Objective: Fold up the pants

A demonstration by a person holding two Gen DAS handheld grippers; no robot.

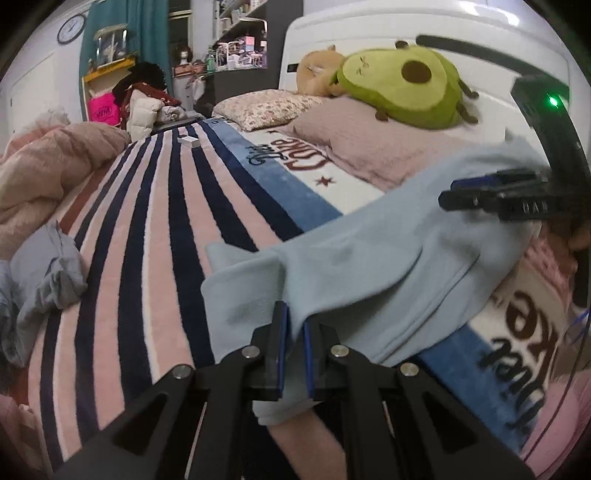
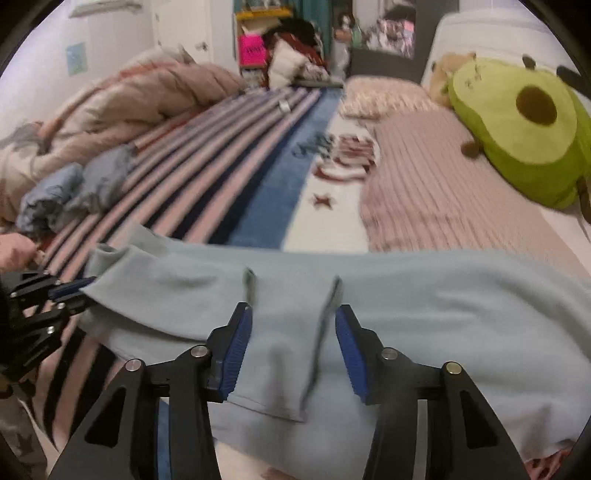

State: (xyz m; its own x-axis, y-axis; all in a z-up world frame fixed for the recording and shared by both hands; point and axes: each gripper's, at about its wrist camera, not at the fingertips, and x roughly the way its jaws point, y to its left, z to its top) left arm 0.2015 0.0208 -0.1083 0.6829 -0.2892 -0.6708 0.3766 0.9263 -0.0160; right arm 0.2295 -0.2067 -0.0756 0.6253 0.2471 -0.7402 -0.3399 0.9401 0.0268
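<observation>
Clearly soft goods: the pale blue pants (image 2: 369, 295) lay spread across the striped bed (image 1: 147, 221).
Left hand-held gripper (image 1: 295, 332): clamped on a cuff end.
Right hand-held gripper (image 2: 293, 332): jaws apart over the cloth.
Handling: light, limp fleece, likely sagging; best pinched at hems.

A home bedroom, lived in and a bit cluttered. A bed (image 1: 155, 229) with a striped blanket (image 1: 147, 206) fills most of both views. At upper right a white headboard (image 1: 369, 33) stands behind two pillows (image 1: 266, 109) and an avocado plush (image 1: 399, 85) lying beside a brown plush (image 1: 317, 70). A bunched pink duvet (image 1: 48, 166) sits at the left edge of the frame. In the upper left, a wall clock (image 1: 71, 29) hangs next to a teal curtain (image 1: 147, 33). Clothes are piled (image 1: 144, 99) at top centre, below stocked shelves (image 1: 240, 14).
</observation>
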